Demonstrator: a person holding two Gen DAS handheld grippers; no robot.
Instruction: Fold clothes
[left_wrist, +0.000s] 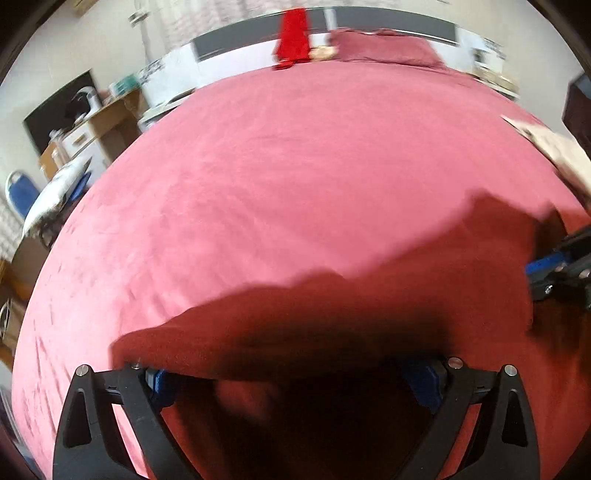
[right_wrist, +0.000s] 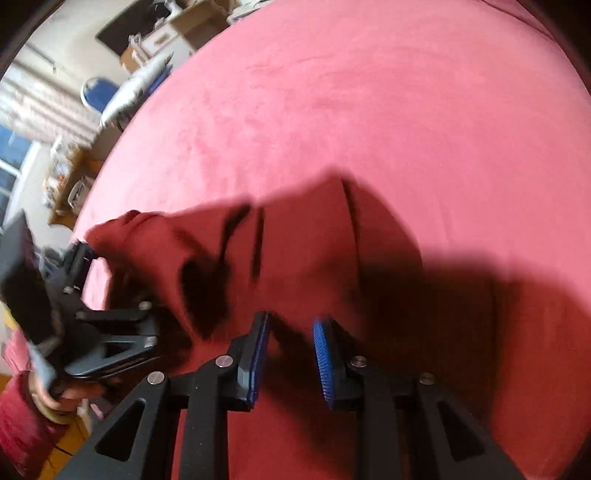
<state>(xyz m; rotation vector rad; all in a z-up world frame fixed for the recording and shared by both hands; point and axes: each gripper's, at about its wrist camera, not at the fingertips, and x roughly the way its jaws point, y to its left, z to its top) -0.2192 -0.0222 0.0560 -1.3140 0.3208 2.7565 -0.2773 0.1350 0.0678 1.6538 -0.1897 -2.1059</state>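
Note:
A dark red garment (left_wrist: 332, 310) lies across the pink bedspread (left_wrist: 280, 155), blurred by motion. My left gripper (left_wrist: 295, 380) has its blue pads wide apart, and the garment drapes over them, hiding the tips. In the right wrist view the garment (right_wrist: 295, 240) spreads from the left gripper (right_wrist: 110, 325) towards my right gripper (right_wrist: 290, 354). My right gripper's blue pads (right_wrist: 258, 358) stand a little apart with a fold of the cloth between them. The right gripper shows at the right edge of the left wrist view (left_wrist: 557, 266).
A bright red cloth (left_wrist: 293, 37) and a dark red pillow (left_wrist: 384, 46) lie at the bed's far end by the headboard (left_wrist: 240, 40). A wooden desk (left_wrist: 107, 122) and a blue chair (left_wrist: 22, 192) stand to the left of the bed. A pale item (left_wrist: 554, 147) lies at the right edge.

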